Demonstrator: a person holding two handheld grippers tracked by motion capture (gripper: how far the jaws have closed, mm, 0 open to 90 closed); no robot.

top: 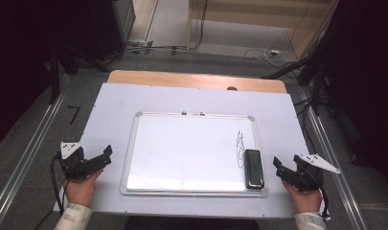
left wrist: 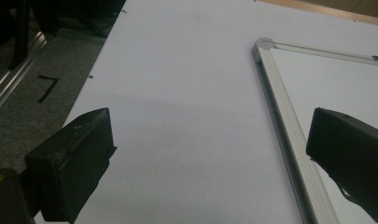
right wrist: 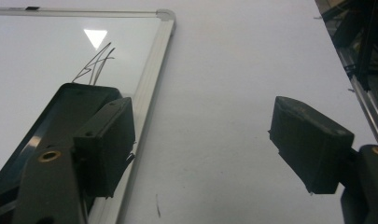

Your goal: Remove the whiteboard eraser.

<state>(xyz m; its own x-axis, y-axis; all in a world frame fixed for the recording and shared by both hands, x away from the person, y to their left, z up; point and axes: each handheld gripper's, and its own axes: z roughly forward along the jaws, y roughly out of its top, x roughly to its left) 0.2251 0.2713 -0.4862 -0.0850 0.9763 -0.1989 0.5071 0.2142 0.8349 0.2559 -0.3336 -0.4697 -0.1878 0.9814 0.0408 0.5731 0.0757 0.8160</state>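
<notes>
High view: whiteboard (top: 182,153) lies flat mid-table, black eraser (top: 254,168) on its right edge beside a scribble (top: 239,148). Left gripper (top: 98,158) and right gripper (top: 278,165) flank the board, both empty.
Left gripper view: jaws wide apart over bare table (left wrist: 186,116), board frame (left wrist: 284,130) alongside.
Right gripper view: jaws wide apart, eraser (right wrist: 70,112) behind the left-hand jaw.
</notes>
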